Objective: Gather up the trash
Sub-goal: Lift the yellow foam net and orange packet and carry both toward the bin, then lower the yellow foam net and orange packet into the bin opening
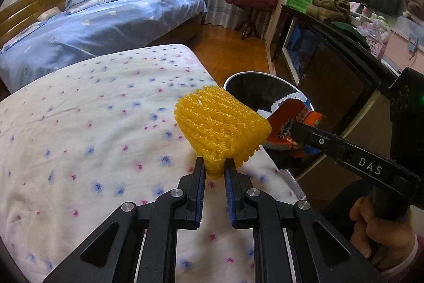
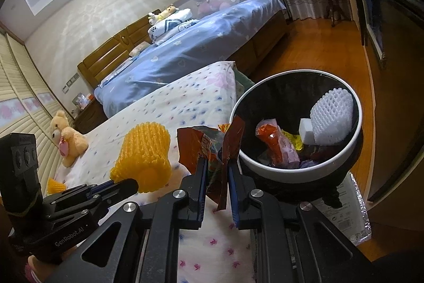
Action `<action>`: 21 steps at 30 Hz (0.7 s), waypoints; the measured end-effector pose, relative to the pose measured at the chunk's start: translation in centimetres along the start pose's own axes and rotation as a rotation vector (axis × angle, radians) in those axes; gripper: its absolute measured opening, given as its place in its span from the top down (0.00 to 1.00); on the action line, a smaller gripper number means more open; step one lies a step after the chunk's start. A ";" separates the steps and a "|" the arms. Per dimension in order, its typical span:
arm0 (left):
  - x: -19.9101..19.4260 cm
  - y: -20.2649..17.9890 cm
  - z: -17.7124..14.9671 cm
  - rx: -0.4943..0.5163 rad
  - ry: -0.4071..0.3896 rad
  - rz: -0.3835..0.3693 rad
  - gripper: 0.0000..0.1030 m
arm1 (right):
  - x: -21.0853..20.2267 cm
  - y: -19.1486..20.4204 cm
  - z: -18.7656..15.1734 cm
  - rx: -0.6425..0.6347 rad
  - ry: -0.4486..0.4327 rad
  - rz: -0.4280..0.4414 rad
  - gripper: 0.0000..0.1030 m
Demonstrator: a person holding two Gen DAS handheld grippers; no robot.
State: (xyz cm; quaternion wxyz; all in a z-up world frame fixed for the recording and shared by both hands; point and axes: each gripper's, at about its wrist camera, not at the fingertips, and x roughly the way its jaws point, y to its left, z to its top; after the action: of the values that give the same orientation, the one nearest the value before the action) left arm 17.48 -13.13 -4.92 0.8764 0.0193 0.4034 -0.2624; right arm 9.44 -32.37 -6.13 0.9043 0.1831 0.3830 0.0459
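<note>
Now left gripper (image 1: 214, 166) jaws clamp yellow foam net (image 1: 222, 126); right gripper (image 2: 217, 163) jaws clamp orange wrapper (image 2: 209, 142) beside bin (image 2: 291, 171).

The trash bin (image 2: 295, 169) stands on the floor just right of the near bed (image 2: 169, 108) — foam net (image 2: 332, 121) inside it; a teddy bear (image 2: 67, 137) lies far left on that bed.
</note>
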 end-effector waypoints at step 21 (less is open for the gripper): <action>1.2 -1.9 1.0 0.056 0.016 -0.014 0.87 | -1.1 -2.2 0.4 0.032 -0.019 -0.030 0.85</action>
State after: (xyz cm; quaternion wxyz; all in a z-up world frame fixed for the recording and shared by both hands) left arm 17.93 -15.52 -4.79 0.8705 0.0430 0.4029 -0.2796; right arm 8.81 -34.80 -5.90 0.9054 0.1921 0.3777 0.0244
